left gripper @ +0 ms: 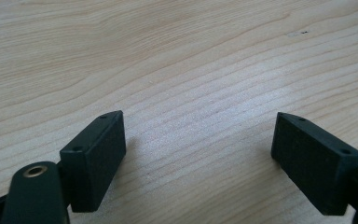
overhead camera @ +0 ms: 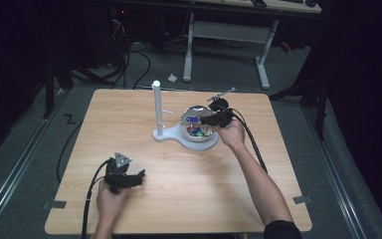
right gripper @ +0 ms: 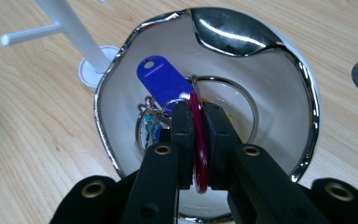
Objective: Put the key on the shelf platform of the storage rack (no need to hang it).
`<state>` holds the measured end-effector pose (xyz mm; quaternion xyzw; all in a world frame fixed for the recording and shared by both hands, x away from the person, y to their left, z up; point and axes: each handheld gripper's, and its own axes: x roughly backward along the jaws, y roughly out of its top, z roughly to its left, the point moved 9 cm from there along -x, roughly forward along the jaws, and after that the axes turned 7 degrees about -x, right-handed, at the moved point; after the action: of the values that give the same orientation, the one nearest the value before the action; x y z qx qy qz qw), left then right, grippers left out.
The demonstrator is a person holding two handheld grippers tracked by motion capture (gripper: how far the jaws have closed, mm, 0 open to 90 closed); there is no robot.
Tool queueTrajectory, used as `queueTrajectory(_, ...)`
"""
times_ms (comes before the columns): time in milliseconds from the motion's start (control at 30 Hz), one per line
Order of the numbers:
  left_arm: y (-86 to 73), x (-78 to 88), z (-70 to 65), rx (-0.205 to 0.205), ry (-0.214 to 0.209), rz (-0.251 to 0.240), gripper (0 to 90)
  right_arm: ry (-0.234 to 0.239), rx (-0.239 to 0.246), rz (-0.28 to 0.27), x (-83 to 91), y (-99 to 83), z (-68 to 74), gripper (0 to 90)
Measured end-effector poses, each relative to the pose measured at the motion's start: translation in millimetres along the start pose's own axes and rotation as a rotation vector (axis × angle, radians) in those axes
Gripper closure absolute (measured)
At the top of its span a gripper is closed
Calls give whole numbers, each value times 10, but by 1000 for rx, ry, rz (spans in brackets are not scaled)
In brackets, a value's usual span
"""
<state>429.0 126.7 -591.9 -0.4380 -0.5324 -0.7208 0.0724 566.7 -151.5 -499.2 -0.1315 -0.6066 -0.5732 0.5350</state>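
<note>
A shiny silver bowl (overhead camera: 199, 106) stands on the wooden table (overhead camera: 129, 124) beside a white peg stand (overhead camera: 156, 107). Inside the bowl (right gripper: 307, 93) lie a blue key tag (right gripper: 163, 79), metal rings and other coloured tags. My right gripper (right gripper: 197, 109) reaches down into the bowl, shut on a red key tag (right gripper: 199, 154) that stands on edge between its jaws. In the high view the right gripper (overhead camera: 206, 119) hangs over the bowl's right side. My left gripper (overhead camera: 140, 177) rests near the table's front left; its jaws stand wide apart over bare wood, and the left gripper (left gripper: 198, 140) holds nothing.
The white stand has a flat base (overhead camera: 171, 135) touching the bowl and a short side peg (right gripper: 32, 33). A small metal rod (overhead camera: 222, 93) lies behind the bowl. Cables trail from both grippers off the table's front edge. A desk frame (overhead camera: 229, 35) stands beyond the table.
</note>
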Motion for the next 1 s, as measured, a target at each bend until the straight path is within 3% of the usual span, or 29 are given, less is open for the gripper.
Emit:
queueTrajectory(367,0,0,-2,-1,-2,0,181,-30,0,27,-85,-49,-29,784)
queueTrajectory(500,1,0,-1,0,-1,-1,182,-29,-3,17,-63,-63,-32,713)
queueTrajectory(733,0,0,-2,-1,-3,0,182,-11,-7,-73,122,-50,-44,568)
queueTrajectory(1000,2,-1,-3,0,-1,-2,182,-22,0,-146,386,-53,-28,522)
